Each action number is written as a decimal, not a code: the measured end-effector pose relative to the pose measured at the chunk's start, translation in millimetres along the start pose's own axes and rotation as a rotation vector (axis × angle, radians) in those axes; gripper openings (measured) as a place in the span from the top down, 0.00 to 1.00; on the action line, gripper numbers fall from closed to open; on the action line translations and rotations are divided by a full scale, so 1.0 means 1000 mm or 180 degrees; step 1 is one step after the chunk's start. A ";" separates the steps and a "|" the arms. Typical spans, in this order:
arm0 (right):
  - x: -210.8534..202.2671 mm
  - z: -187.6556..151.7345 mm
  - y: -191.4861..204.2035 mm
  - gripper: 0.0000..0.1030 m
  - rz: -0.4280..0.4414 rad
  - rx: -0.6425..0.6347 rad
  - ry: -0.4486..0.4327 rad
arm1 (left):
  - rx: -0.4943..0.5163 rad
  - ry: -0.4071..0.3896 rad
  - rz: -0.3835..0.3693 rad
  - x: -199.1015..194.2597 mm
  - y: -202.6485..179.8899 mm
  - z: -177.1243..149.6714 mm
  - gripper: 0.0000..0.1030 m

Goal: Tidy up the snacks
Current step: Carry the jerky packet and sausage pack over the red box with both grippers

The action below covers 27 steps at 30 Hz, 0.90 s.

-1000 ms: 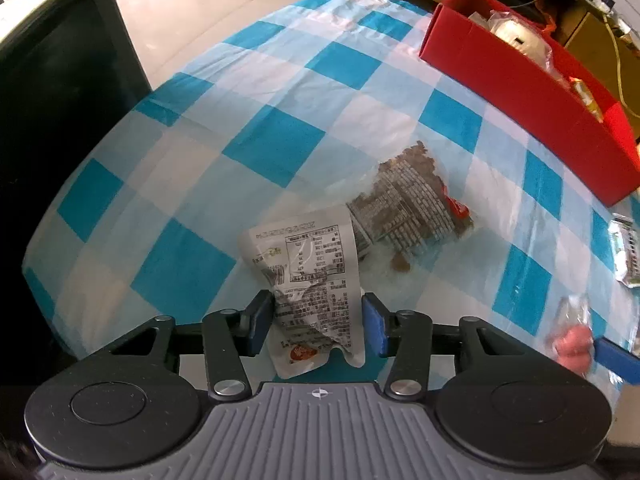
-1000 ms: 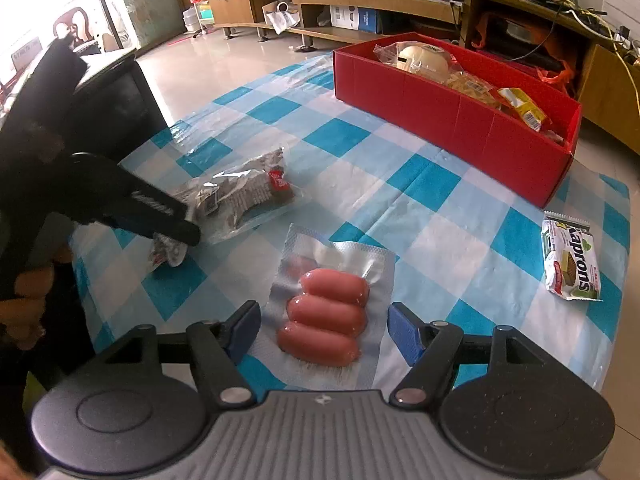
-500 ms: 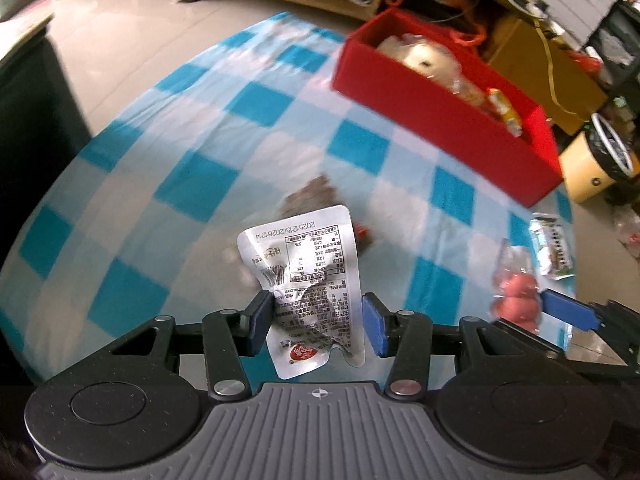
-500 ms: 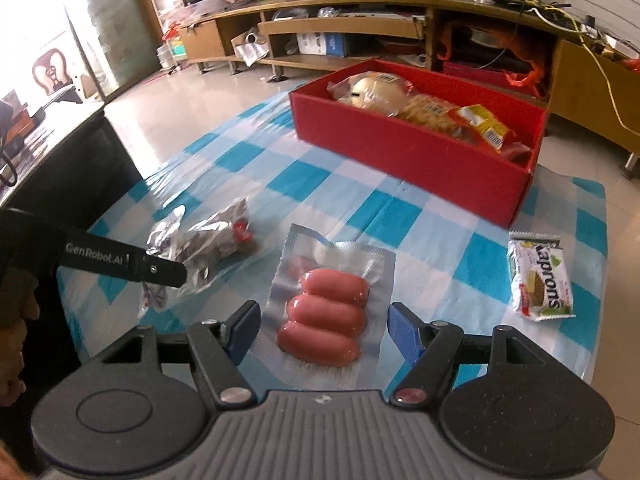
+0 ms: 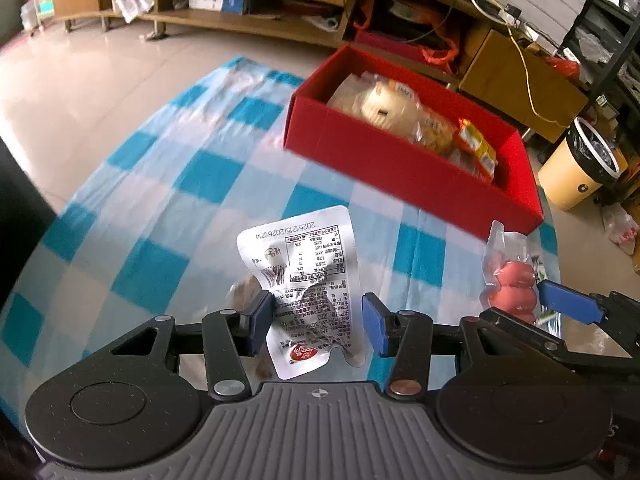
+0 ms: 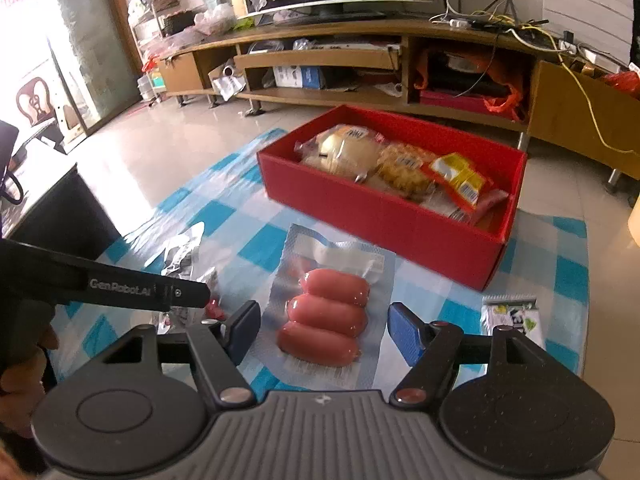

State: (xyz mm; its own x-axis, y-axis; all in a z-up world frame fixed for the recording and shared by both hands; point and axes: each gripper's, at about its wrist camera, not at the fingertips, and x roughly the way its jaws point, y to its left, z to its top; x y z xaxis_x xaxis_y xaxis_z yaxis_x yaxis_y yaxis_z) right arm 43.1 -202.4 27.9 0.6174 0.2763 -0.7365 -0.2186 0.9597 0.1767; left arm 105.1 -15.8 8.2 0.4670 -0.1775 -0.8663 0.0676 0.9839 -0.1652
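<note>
My left gripper (image 5: 316, 324) is shut on a white snack pouch (image 5: 304, 264) with black print, which stands upright between its blue pads above the checked tablecloth (image 5: 160, 272). My right gripper (image 6: 324, 334) is shut on a clear vacuum pack of three pink sausages (image 6: 324, 316), lifted off the cloth. The same sausage pack (image 5: 512, 280) shows at the right of the left wrist view. Beyond both stands the open red box (image 6: 380, 216) with several wrapped snacks inside. A brown snack pack (image 5: 244, 292) lies on the cloth, mostly hidden behind my left gripper.
A green-and-white wafer pack (image 6: 512, 316) lies on the cloth right of the sausages. A black cabinet (image 6: 52, 216) borders the table's left side. A long wooden TV stand (image 6: 320, 60) runs behind the box, and a yellow bin (image 5: 580, 164) stands at the right.
Both grippers have risen and tipped up with their packs. The brown pack has dropped out of sight below the left gripper, and the red box now fills more of both views.
</note>
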 end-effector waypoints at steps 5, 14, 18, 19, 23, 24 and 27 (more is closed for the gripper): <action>0.001 0.011 -0.007 0.32 -0.0043 0.0046 -0.0068 | 0.0038 -0.0067 -0.0015 0.002 -0.007 0.014 0.45; -0.002 0.030 -0.017 0.32 -0.0094 0.0136 -0.0226 | 0.0141 -0.0156 -0.0013 0.006 -0.023 0.032 0.45; -0.001 0.037 -0.020 0.32 -0.0116 0.0169 -0.0264 | 0.0179 -0.0193 -0.0016 0.007 -0.029 0.038 0.45; -0.001 0.038 -0.021 0.32 -0.0122 0.0174 -0.0270 | 0.0186 -0.0204 -0.0015 0.007 -0.030 0.039 0.45; 0.001 0.044 -0.025 0.32 -0.0139 0.0195 -0.0299 | 0.0196 -0.0235 -0.0014 0.009 -0.033 0.047 0.45; 0.001 0.045 -0.026 0.32 -0.0145 0.0202 -0.0310 | 0.0197 -0.0243 -0.0012 0.009 -0.034 0.049 0.45; 0.001 0.050 -0.030 0.32 -0.0163 0.0224 -0.0334 | 0.0214 -0.0270 -0.0006 0.011 -0.037 0.054 0.45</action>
State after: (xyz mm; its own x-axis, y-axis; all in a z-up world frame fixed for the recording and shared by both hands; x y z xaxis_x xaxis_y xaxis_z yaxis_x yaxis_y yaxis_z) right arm 88.5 -227.9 54.7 0.7029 0.2271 -0.6741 -0.1334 0.9729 0.1887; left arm 155.5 -53.6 30.5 0.5397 -0.1801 -0.8224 0.1262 0.9831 -0.1324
